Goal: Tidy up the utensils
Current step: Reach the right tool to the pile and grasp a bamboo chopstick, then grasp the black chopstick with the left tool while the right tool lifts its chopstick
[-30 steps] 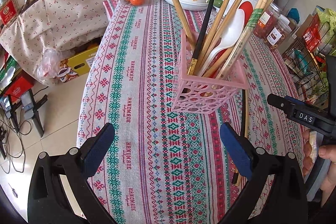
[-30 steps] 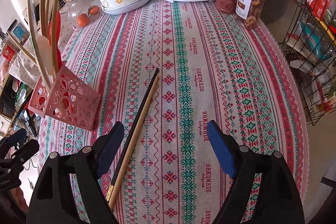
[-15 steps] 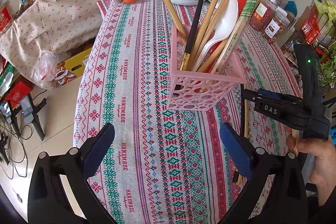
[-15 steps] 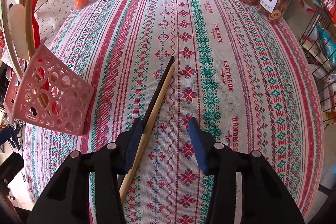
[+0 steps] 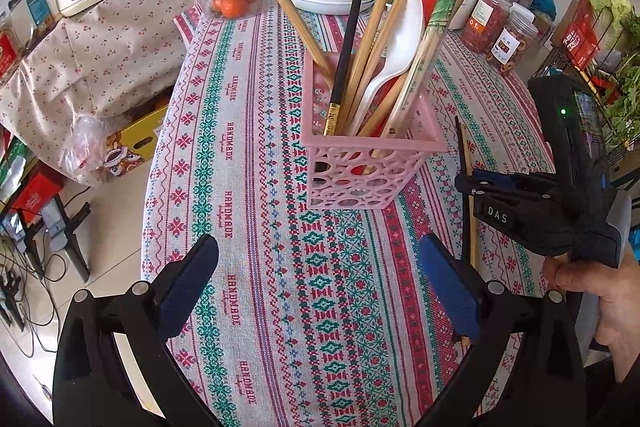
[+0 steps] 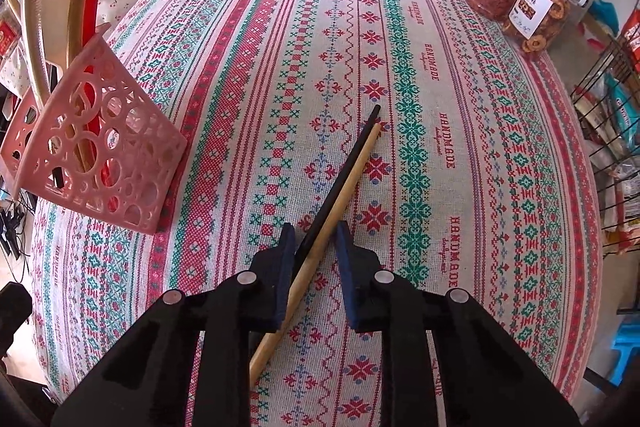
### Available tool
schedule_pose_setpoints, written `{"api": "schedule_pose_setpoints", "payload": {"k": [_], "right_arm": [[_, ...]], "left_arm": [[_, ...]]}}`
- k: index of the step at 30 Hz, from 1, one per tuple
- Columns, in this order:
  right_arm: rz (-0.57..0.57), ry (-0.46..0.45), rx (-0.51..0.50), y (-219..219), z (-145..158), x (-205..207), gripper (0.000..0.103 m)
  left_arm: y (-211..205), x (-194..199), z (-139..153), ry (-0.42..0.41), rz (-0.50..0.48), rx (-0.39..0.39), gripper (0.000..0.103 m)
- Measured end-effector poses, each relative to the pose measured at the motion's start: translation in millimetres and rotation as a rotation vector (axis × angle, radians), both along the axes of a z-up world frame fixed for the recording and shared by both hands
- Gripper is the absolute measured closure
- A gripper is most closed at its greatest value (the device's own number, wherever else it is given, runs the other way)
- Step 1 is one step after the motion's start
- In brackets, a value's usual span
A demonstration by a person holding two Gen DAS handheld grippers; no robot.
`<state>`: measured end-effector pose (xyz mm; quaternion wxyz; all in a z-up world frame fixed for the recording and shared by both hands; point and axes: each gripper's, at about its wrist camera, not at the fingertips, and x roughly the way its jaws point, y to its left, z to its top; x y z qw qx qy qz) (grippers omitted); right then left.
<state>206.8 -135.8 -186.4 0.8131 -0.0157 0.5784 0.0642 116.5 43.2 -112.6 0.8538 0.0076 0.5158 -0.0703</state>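
Since the earlier frame the right gripper has narrowed around the black chopstick and wooden chopstick, which lie together on the surface; whether it grips them I cannot tell. The left gripper hangs wide open and empty near the pink basket full of utensils.
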Motion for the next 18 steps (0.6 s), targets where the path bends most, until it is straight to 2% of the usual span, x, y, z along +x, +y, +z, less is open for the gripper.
{"api": "schedule_pose_setpoints", "payload": {"k": [1, 2, 4, 9, 14, 18], "right_arm": [[-0.008, 0.009, 0.019, -2, 0, 0, 0.087], [-0.010, 0.018, 0.050, -7, 1, 0, 0.096], [-0.012, 0.038, 0.090, -13, 2, 0, 0.096], [0.002, 0.091, 0.106, -29, 2, -10, 0.096], [-0.024, 0.114, 0.198, -56, 5, -20, 0.093], [-0.058, 0.100, 0.212, -71, 12, -21, 0.091]], "left_arm": [[-3, -1, 1, -0.011, -0.015, 0.014, 0.007], [-6, -2, 3, -0.027, -0.026, 0.036, 0.007], [-12, -5, 5, -0.056, -0.047, 0.078, 0.007], [-28, -11, 3, -0.085, -0.113, 0.146, 0.007], [-42, -16, -1, -0.066, -0.156, 0.125, 0.007], [-44, -16, -3, -0.038, -0.148, 0.075, 0.007]]}}
